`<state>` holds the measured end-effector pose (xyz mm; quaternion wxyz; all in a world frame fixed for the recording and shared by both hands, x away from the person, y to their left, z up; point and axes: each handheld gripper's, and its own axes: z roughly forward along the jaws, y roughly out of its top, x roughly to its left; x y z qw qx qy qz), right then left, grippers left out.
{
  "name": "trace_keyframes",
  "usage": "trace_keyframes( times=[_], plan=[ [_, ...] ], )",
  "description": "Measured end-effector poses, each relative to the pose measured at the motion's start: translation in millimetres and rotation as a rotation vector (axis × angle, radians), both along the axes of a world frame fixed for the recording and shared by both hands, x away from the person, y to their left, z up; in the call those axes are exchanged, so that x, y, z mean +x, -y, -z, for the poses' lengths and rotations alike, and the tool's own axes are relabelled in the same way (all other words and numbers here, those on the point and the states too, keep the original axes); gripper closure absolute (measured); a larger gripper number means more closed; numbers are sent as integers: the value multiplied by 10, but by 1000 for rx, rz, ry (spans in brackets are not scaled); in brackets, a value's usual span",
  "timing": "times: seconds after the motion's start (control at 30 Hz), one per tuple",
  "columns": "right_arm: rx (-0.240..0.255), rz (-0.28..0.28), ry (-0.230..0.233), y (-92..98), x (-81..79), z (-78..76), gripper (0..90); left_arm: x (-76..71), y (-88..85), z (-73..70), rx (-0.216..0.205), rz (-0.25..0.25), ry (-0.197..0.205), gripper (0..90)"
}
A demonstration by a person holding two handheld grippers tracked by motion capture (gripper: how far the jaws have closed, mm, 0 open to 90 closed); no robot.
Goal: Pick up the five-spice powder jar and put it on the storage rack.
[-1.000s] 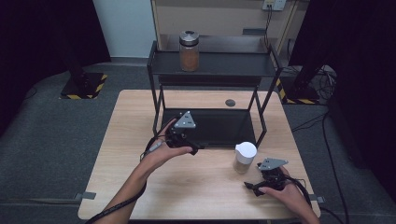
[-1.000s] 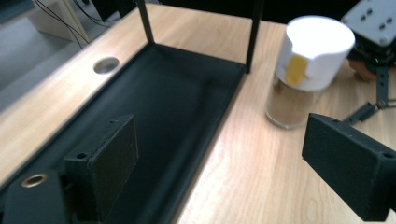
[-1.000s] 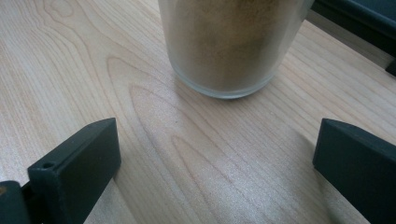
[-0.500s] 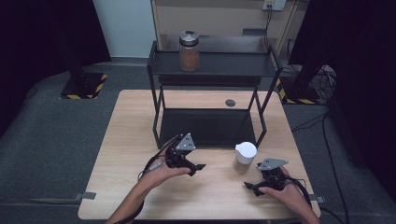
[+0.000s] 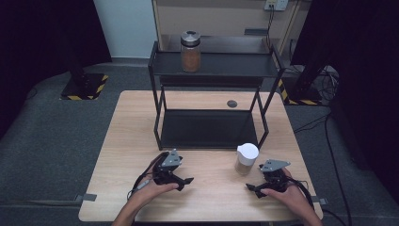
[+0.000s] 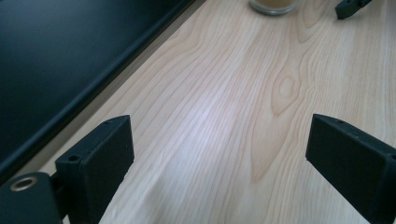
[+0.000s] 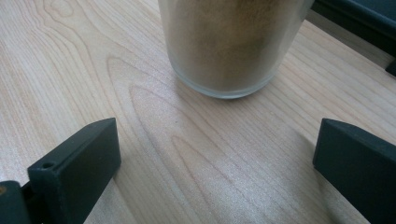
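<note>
Right now the white-lidded glass jar [image 5: 246,159] of brown powder stands upright on the table [image 5: 122,155], just in front of the black two-tier rack [image 5: 207,127] and directly ahead of the right tongs [image 5: 256,187], which rest low on the wood with their jaws spread wide and nothing between them. The left tongs [image 5: 184,180] lie well apart to the left, jaws likewise spread and empty; they have just been opening a little further. In the right gripper view the jar [image 7: 231,46] sits slightly off the middle of the gap, so a straight push forward could let one jaw strike the glass before the other and shove or tip it toward the rack's frame. Gripping too low on smooth, rounded glass could also let it slip or pivot once lifted. A second jar [image 5: 190,51] already stands on the top shelf; a careless placement beside it could knock it.
</note>
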<state>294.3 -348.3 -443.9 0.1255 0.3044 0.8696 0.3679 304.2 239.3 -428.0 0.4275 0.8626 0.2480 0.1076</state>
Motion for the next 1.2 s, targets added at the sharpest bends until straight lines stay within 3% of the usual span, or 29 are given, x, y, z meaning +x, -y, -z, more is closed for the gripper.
trace_keyframes(
  times=[0.07,0.13,0.27,0.4,0.47,0.57,0.67,0.93,1.2],
  plan=[
    [0,0,0,0,0,0,15,-85,-70,3,12,-38,4,70],
    [0,0,0,0,0,0,15,-161,-172,22,-5,-75,6,68],
    [0,0,0,0,0,0,15,-292,-301,-2,14,-188,10,67],
    [0,1,0,-1,-2,0,15,-341,-456,37,16,-301,-16,64],
    [0,2,0,-2,-4,0,15,-364,-485,52,56,-358,-18,64],
    [0,5,0,-4,-9,-1,15,-382,-585,87,53,-431,-35,62],
    [0,7,0,-6,-13,-1,15,-404,-601,86,85,-496,-36,61],
    [-1,13,1,-11,-26,-2,17,-368,-609,149,95,-552,-75,52],
    [0,17,1,-12,-37,0,17,-388,-595,177,92,-556,-65,32]
  ],
)
